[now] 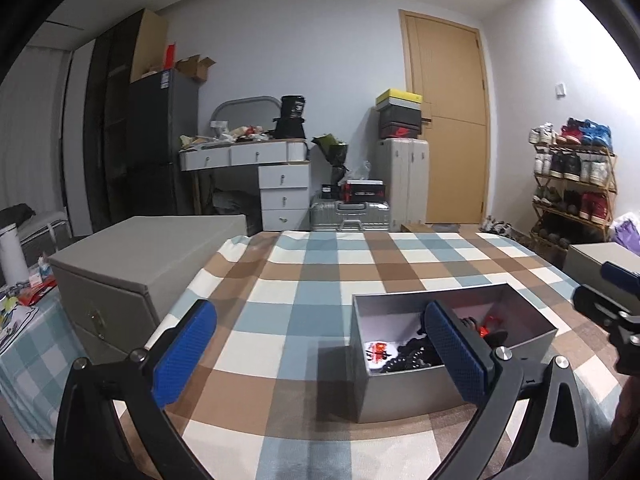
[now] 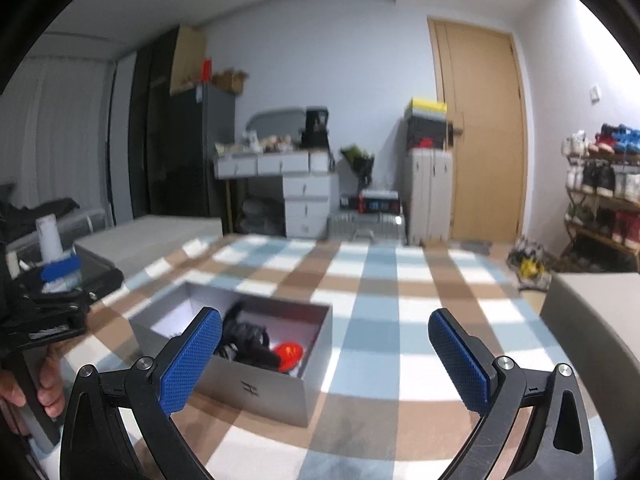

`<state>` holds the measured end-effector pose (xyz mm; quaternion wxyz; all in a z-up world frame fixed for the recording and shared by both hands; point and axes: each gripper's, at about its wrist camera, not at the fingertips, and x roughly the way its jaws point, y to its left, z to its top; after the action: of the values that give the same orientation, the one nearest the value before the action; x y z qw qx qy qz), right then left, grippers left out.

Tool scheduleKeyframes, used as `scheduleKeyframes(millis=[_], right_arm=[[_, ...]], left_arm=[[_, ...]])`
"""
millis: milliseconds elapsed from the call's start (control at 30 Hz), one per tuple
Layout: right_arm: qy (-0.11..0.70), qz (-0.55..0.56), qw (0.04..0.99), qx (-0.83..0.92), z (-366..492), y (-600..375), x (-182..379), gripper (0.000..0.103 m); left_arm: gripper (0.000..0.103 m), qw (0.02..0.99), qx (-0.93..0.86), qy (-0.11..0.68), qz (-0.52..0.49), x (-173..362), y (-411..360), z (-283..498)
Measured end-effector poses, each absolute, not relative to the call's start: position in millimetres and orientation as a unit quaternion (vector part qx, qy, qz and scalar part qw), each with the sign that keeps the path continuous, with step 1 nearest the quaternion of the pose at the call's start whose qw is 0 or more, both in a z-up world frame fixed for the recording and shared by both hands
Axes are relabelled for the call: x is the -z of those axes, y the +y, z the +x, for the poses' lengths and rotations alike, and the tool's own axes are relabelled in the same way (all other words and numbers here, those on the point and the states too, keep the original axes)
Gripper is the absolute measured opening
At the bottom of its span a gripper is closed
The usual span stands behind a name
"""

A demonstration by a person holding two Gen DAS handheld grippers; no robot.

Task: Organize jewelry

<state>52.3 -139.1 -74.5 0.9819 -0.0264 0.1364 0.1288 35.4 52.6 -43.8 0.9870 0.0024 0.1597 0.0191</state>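
An open silver box stands on the checked tablecloth. It holds black jewelry and red pieces. In the right wrist view the box sits at lower left, with black items and a red piece inside. My left gripper is open and empty, its right finger over the box's front edge. My right gripper is open and empty, just right of the box. It also shows at the right edge of the left wrist view.
A grey storage box stands at the table's left edge, another grey box at the right. A white bottle and clutter sit on a side table to the left. A desk, suitcases and a shoe rack stand behind.
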Motion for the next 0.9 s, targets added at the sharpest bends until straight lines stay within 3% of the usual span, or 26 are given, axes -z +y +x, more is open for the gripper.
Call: scheduleKeyframes(millis=[900], right_arm=[[0.127,-0.024,0.983,-0.134,47.6,-141.8,73.2,0.103]], left_arm=[[0.102,0.987,-0.027,0.158,-0.003,44.1,53.5,34.9]])
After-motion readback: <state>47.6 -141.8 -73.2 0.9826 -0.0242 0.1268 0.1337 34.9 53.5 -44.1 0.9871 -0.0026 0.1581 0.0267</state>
